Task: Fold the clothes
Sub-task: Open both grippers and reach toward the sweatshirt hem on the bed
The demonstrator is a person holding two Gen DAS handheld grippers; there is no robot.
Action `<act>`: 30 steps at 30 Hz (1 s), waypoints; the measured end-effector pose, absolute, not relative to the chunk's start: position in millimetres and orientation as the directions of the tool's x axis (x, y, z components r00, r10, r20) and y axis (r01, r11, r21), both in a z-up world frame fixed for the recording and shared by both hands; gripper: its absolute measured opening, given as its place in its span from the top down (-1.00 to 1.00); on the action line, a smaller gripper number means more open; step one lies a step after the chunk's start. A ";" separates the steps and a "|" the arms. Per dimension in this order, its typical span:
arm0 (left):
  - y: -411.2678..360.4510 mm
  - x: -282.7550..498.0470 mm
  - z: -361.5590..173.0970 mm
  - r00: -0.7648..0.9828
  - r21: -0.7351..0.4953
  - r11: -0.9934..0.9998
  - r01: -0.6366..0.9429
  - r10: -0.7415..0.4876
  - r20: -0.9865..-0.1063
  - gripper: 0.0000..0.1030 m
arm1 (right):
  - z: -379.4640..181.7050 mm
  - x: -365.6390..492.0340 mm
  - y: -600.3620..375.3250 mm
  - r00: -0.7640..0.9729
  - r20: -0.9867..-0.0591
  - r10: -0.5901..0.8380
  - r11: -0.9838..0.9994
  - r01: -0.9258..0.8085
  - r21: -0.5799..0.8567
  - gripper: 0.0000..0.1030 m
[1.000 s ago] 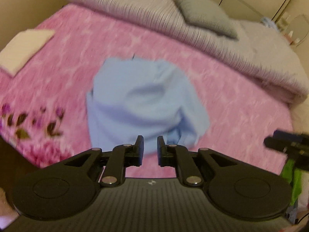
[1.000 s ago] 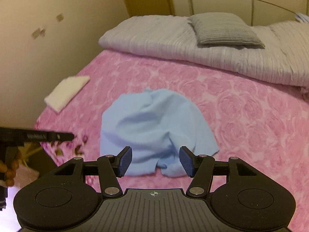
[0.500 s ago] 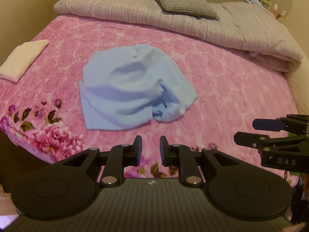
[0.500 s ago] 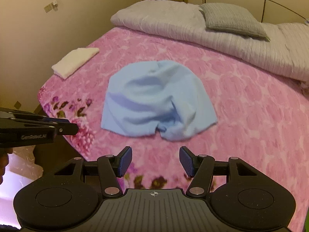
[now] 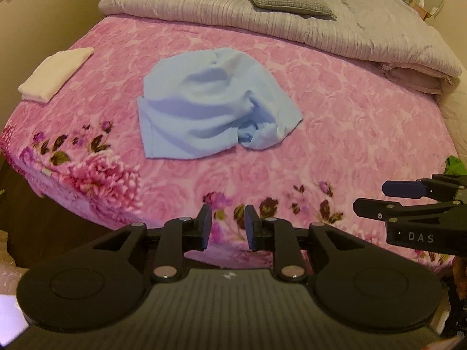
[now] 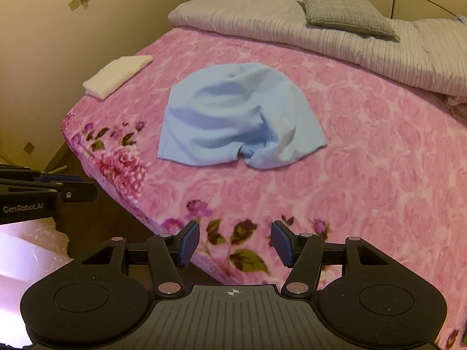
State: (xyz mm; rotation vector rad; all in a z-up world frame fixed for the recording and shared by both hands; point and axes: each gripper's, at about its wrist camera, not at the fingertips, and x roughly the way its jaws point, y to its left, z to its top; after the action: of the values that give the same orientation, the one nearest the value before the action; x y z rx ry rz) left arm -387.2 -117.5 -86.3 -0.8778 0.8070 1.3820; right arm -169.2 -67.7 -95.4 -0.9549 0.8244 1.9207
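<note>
Only leftward, green scrap (image 5: 456,165) (edge-cropped), blue garment (image 5: 214,110)

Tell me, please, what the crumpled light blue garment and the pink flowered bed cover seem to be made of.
The crumpled light blue garment looks like thin, matte knit fabric, perhaps cotton: it drapes in soft folds, without shine. The pink flowered bed cover looks like plush fleece: its rose pattern appears embossed and faintly glossy. Neither fibre is certain.

- The left wrist camera sat behind the left tongs (image 5: 225,227), off the foot of the bed (image 5: 350,134), facing the grey quilt (image 5: 292,23).
- The right wrist camera looked past the right tongs (image 6: 235,243), likewise from the foot.
- Both stood well back and shared the blue garment (image 5: 213,108) (image 6: 236,116) and white folded cloth (image 5: 55,74) (image 6: 116,75).
</note>
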 end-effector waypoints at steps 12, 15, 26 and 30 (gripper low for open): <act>-132.8 -400.5 -88.8 0.029 -0.051 -0.034 -0.998 0.470 -0.882 0.58 | -99.4 -168.5 -79.7 -0.376 -0.843 0.385 -0.447 -0.875 0.186 -0.13; -129.1 -408.5 -92.3 0.036 -0.055 -0.025 -0.998 0.484 -0.874 0.48 | -99.8 -170.2 -73.5 -0.370 -0.842 0.392 -0.447 -0.877 0.177 -0.13; -75.9 -448.4 -135.0 0.040 0.073 0.189 -0.979 0.535 -0.844 0.38 | -119.9 -184.9 -30.0 -0.315 -0.853 0.417 -0.380 -0.913 0.152 -0.13; -42.5 -469.5 -165.8 0.042 0.137 0.300 -0.944 0.520 -0.853 0.37 | -137.8 -199.1 -9.0 -0.275 -0.864 0.423 -0.321 -0.937 0.141 -0.13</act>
State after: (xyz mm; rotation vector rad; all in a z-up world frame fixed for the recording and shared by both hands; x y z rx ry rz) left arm -469.5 -42.5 -165.8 -0.5473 0.9754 1.2103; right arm -199.1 -9.0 -137.8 -0.9180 0.8397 1.7657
